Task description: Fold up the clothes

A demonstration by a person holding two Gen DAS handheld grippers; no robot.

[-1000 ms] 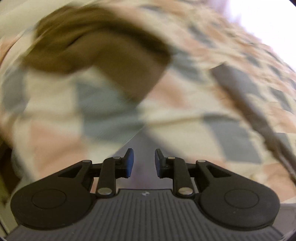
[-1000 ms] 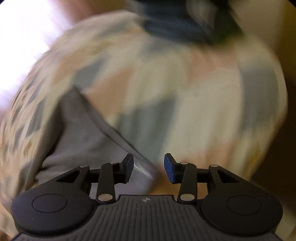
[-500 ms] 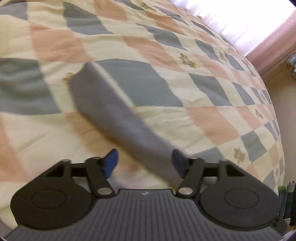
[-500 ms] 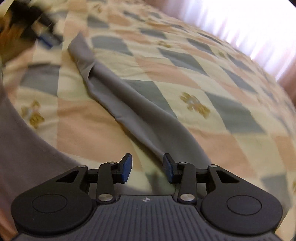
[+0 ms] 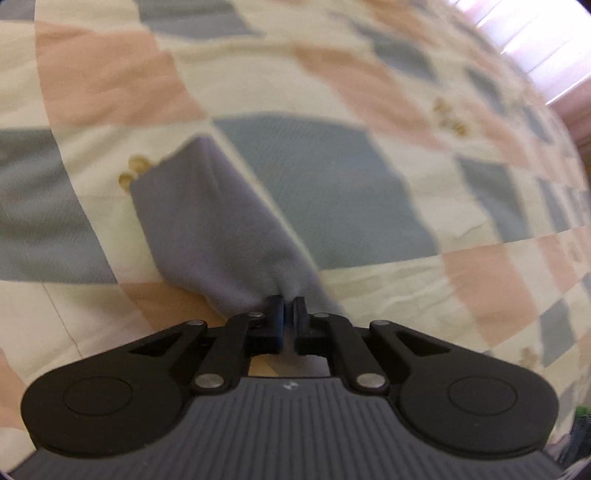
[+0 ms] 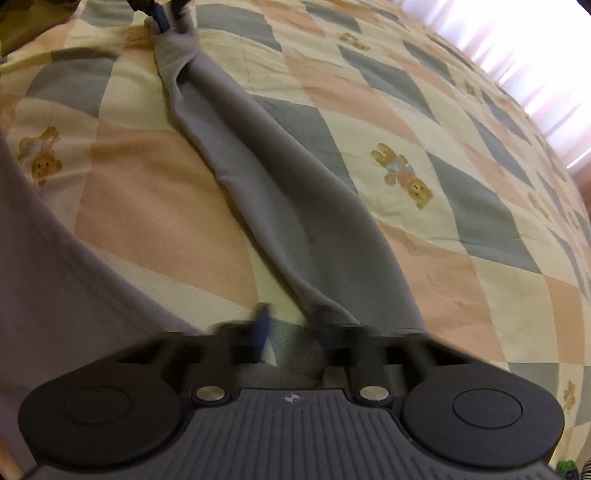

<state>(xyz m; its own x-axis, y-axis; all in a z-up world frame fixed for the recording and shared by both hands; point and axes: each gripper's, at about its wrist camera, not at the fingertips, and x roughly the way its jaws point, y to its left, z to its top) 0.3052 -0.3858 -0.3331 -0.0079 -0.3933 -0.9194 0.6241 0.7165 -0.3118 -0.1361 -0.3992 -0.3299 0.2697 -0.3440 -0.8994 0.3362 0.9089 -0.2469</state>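
Note:
A grey garment lies on the bed. Its long grey sleeve [image 6: 280, 177] runs from the far left toward the right wrist view's bottom centre. My left gripper [image 5: 288, 306] is shut on the sleeve [image 5: 221, 229] near its cuff; it also shows at the far end of the sleeve in the right wrist view [image 6: 162, 14]. My right gripper [image 6: 295, 325] is open, its jaws blurred and straddling the near end of the sleeve. The garment's grey body [image 6: 55, 295] fills the lower left of the right wrist view.
The checked quilt [image 6: 461, 184] with bear prints in cream, peach and grey-blue covers the bed. Bright pink curtains [image 6: 517, 44] hang at the far right. Something olive-brown [image 6: 29, 22] sits at the top left corner.
My left gripper has closed on the sleeve near its cuff. My right gripper has moved in along the sleeve, and its jaws now stand wider around the near end.

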